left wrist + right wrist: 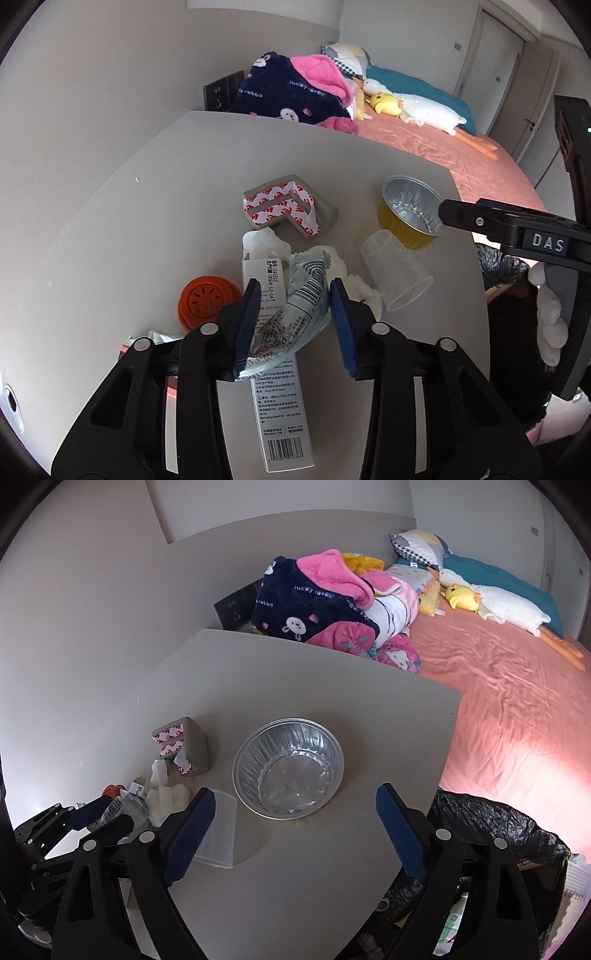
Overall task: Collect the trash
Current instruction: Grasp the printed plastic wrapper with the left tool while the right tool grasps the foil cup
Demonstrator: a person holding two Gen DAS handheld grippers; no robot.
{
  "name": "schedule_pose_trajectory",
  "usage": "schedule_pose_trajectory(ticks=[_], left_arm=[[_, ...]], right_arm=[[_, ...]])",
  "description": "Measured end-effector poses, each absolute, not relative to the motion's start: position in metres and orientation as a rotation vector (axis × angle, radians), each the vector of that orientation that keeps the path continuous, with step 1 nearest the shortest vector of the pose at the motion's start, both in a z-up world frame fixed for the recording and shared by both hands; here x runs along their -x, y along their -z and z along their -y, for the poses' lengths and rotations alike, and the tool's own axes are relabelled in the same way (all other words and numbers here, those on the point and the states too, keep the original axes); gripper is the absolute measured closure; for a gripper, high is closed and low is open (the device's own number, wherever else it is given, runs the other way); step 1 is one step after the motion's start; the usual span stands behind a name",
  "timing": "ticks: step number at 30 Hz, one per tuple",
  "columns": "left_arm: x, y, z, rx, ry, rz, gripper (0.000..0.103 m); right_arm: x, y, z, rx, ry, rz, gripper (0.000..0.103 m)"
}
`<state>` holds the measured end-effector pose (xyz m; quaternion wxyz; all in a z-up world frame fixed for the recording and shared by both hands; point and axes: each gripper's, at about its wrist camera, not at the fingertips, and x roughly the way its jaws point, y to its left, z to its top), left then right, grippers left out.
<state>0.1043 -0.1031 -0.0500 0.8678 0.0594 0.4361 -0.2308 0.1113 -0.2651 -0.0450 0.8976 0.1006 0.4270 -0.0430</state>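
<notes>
Now, through the left wrist camera, my left claw (291, 325) has its blue pads on either side of a crumpled foil wrapper (291, 317). The left pad touches it, the right pad stands just clear, so the claw is apart, not clamped. The wrapper lies on a white carton (280, 410) near the table's (147, 229) front edge, with an orange lid (207, 301) beside it. I fear the claw could catch the carton too, or the wrapper could slip out.

Through the right wrist camera, my right claw (293, 827) is wide apart and empty above the foil bowl (289, 768), near the table's right edge. A clear plastic cup (218, 830) lies by the left pad; one nudge could roll it. The black-lined bin (491, 834) waits below that edge.
</notes>
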Motion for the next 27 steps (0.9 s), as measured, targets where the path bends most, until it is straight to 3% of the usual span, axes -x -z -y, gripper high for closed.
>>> schedule_pose_trajectory(ticks=[6,27], left_arm=[[-0.106,0.048,0.105,-0.131,0.501,-0.898,0.08],[-0.108,0.037,0.095,-0.086,0.464,-0.87,0.082]], right_arm=[[-0.131,0.061,0.263,-0.184,0.108,-0.934,0.014],[-0.163,0.086,0.271,-0.135,0.162,-0.948,0.015]])
